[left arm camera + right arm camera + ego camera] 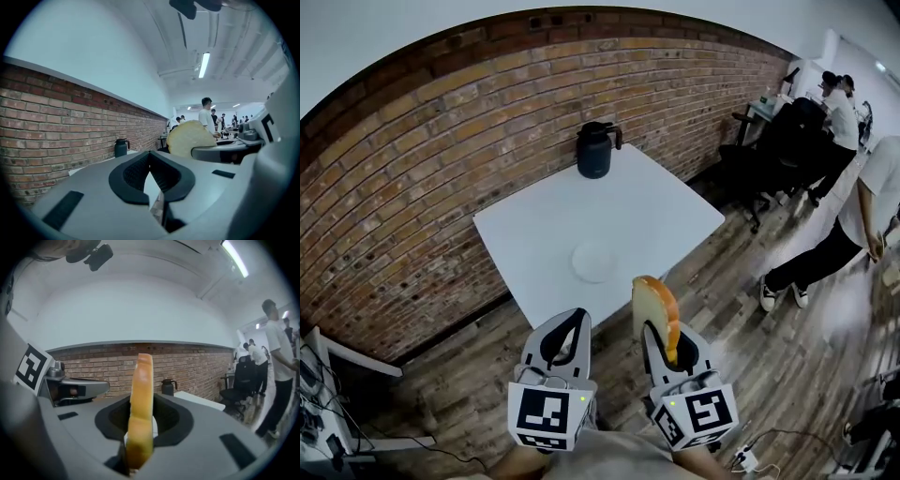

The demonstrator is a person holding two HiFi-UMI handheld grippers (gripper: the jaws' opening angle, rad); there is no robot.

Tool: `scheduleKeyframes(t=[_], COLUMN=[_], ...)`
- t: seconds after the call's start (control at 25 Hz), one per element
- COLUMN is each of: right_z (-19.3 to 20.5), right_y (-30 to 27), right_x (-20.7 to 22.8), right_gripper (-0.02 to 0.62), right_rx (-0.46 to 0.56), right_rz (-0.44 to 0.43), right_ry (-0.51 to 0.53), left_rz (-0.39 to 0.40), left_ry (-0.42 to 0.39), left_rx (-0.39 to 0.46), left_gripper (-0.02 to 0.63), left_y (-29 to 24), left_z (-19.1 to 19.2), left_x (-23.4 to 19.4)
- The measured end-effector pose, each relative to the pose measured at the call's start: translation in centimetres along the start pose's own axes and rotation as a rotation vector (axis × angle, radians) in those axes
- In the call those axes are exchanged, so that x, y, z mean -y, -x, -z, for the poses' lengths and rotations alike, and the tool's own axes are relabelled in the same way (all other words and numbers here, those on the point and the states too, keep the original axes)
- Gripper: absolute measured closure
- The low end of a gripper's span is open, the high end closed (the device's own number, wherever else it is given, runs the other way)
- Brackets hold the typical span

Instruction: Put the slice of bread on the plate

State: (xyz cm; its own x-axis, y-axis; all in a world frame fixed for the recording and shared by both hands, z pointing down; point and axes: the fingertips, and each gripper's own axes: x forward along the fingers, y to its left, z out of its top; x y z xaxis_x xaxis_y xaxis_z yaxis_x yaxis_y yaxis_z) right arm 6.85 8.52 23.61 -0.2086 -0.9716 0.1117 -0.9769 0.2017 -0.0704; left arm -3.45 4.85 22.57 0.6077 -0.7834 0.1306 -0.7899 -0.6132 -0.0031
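Note:
A slice of bread (655, 309) with a golden crust stands on edge between the jaws of my right gripper (664, 336), which is shut on it. The right gripper view shows the bread (140, 404) upright in the right gripper (141, 401). A white plate (594, 262) lies near the front edge of the white table (656, 202), beyond both grippers. My left gripper (579, 317) is beside the right one, over the floor, jaws together and holding nothing. From the left gripper (150, 154) the bread (187, 138) shows to the right.
A dark jug (595, 150) stands at the table's far corner by the brick wall (412, 169). People (825, 253) and office chairs (769, 150) are at the right. Cables (337, 441) lie on the wooden floor at the lower left.

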Motion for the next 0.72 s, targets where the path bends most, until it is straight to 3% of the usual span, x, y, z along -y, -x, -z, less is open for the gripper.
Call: scheduleKeyframes(t=[0.4, 0.72], right_z=[0.7, 1.6], right_y=[-12.6, -16.5], right_x=[2.9, 3.9], right_gripper=[0.5, 0.499], right_rx=[-0.069, -0.104], right_rz=[0.069, 0.082], right_ry=[-0.035, -0.042], left_rz=[0.063, 0.087], left_ry=[0.016, 0.038], left_rx=[-0.056, -0.09], left_gripper=[0.595, 0.595], left_y=[-11.1, -14.8], left_z=[0.5, 1.8], left_x=[-8.8, -11.1])
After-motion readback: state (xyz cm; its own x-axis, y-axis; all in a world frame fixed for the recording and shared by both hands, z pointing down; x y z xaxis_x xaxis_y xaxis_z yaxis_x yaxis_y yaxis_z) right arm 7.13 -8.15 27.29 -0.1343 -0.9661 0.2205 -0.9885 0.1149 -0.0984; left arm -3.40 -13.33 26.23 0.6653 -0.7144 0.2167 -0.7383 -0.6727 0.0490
